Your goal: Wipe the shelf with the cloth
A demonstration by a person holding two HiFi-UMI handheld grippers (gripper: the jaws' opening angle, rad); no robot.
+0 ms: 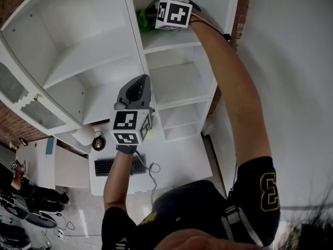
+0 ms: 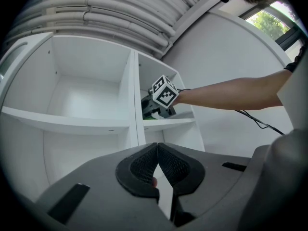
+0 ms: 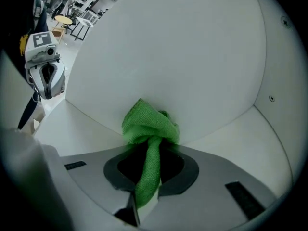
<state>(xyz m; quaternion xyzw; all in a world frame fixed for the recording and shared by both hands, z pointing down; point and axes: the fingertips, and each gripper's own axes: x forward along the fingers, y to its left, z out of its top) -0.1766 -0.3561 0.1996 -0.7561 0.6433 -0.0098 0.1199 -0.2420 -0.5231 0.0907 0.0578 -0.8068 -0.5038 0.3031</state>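
Up high, the right gripper (image 3: 150,158) pinched the green cloth (image 3: 147,124) against the shelf (image 3: 219,143); the left gripper (image 2: 157,163) hung below, jaws pressed together.

White shelf (image 1: 174,39) w/ green cloth (image 3: 150,126) on it

Office or lab workspace. White shelving unit (image 1: 78,61) against exposed brick wall (image 1: 15,126). Below, white tabletop (image 1: 171,173) carrying black keyboard (image 1: 120,166). Loose cables (image 1: 65,228) on pale floor, near left. Ribbed ducts (image 2: 120,18) along ceiling. Far left of right gripper view: open room, tables and chairs (image 3: 72,13).
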